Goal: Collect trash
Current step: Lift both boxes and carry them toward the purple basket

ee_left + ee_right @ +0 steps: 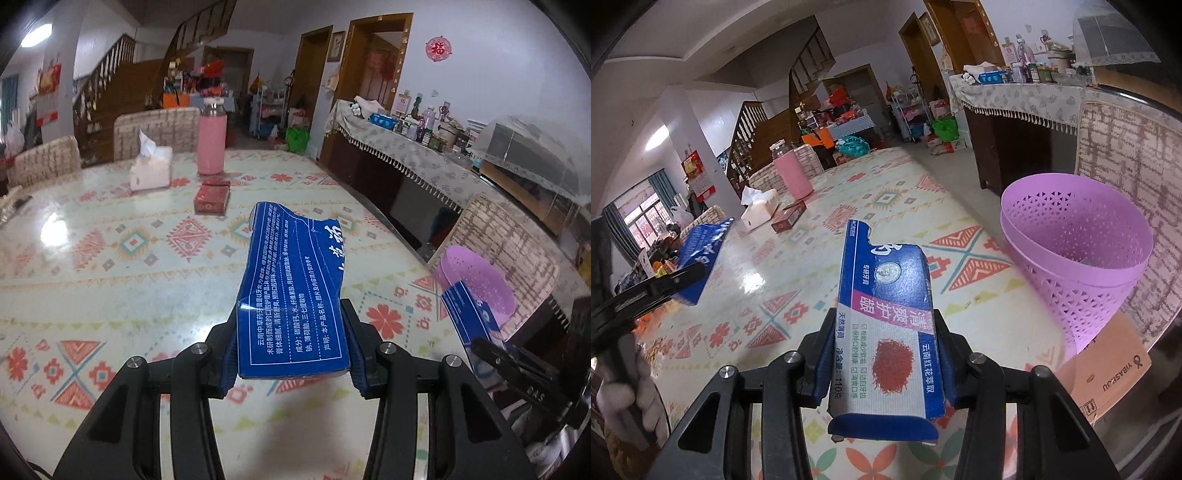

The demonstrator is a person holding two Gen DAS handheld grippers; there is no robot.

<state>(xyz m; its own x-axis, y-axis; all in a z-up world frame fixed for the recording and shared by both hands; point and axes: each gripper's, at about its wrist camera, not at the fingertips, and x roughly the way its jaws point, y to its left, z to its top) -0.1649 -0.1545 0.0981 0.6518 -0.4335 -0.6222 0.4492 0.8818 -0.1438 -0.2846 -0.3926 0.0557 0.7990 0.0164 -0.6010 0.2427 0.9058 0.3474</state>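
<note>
My left tool [291,347] clamps a torn blue toothpaste carton [291,288] at frame centre; my right tool [882,354] pinches the other torn carton half [886,317]. The purple perforated wastebasket [1082,266] sits at right on the patterned surface [798,295]. I should carry each piece over its rim before letting go. Print reads 云南中草药牙膏, 清爽护龈, 110克; a brown box beneath says YIBASKOU.
</note>
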